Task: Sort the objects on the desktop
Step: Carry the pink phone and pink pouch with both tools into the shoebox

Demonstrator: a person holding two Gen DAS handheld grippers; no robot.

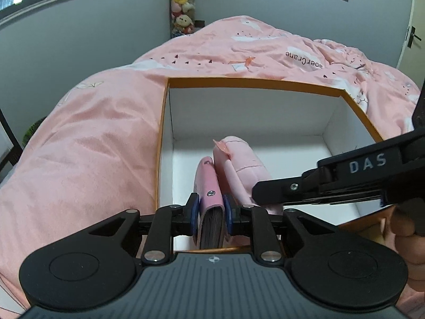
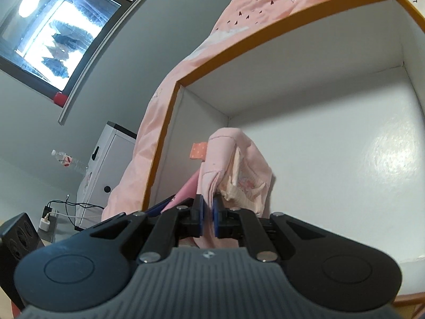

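Sitting in 1 box (image 1: 163,122): 1 pink wallet (image 1: 209,186) clamped by left gripper (image 1: 211,214), 1 fabric pouch (image 2: 236,164) pinched by right gripper (image 2: 208,216).

Grey-blue walls (image 1: 79,53) are running all round. A window (image 2: 53,34) is sitting high on the left wall, daylight blowing out the glass, pale sill curving beneath it. A pink printed duvet (image 1: 93,146) is covering the bed and filling most of the left view. Plush toys (image 1: 182,5) are stacking up in the far corner. A door with dark handle (image 1: 413,37) is showing at the right edge. A white cabinet (image 2: 106,164) is standing below the window, a water bottle (image 2: 66,159) beside it, charger and cables (image 2: 53,218) lying nearby.
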